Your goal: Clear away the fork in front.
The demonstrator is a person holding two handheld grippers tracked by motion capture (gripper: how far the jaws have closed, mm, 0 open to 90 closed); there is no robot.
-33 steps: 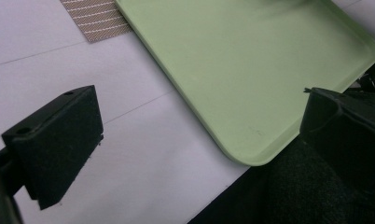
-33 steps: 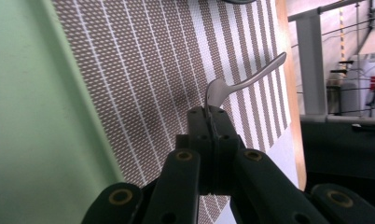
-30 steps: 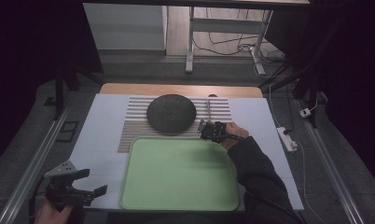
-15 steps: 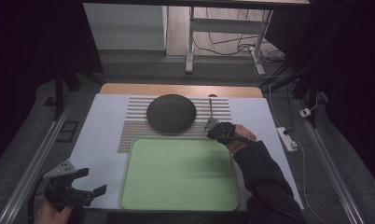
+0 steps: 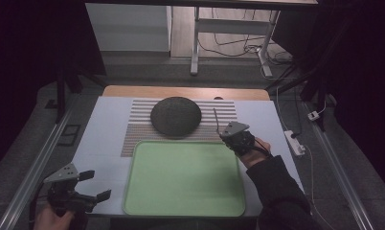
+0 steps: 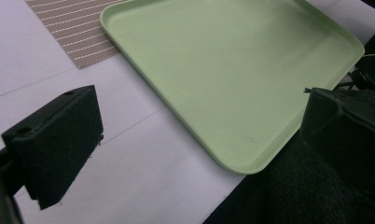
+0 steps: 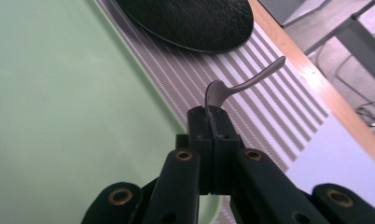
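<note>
My right gripper [image 5: 225,134] is shut on one end of a thin metal utensil [image 5: 215,120]. It holds this at the far right corner of the pale green tray [image 5: 183,177]. In the right gripper view the utensil [image 7: 251,79] sticks out past the shut jaws of my right gripper [image 7: 212,116], its handle curving over the striped mat [image 7: 265,116]. A dark round plate [image 5: 176,116] lies on that mat, left of the utensil. My left gripper [image 5: 94,184] stands open at the near left, beside the tray. In its own view my left gripper [image 6: 195,135] has nothing between its jaws.
The striped mat [image 5: 138,134] lies behind the tray on a white table top [image 5: 102,139], which has a wooden strip [image 5: 181,91] at its far edge. A white power strip [image 5: 296,143] lies off the table's right side. A metal rail [image 5: 32,167] runs along the left.
My right gripper has drifted a little to the right and nearer with the utensil in it. The left gripper has stayed put.
</note>
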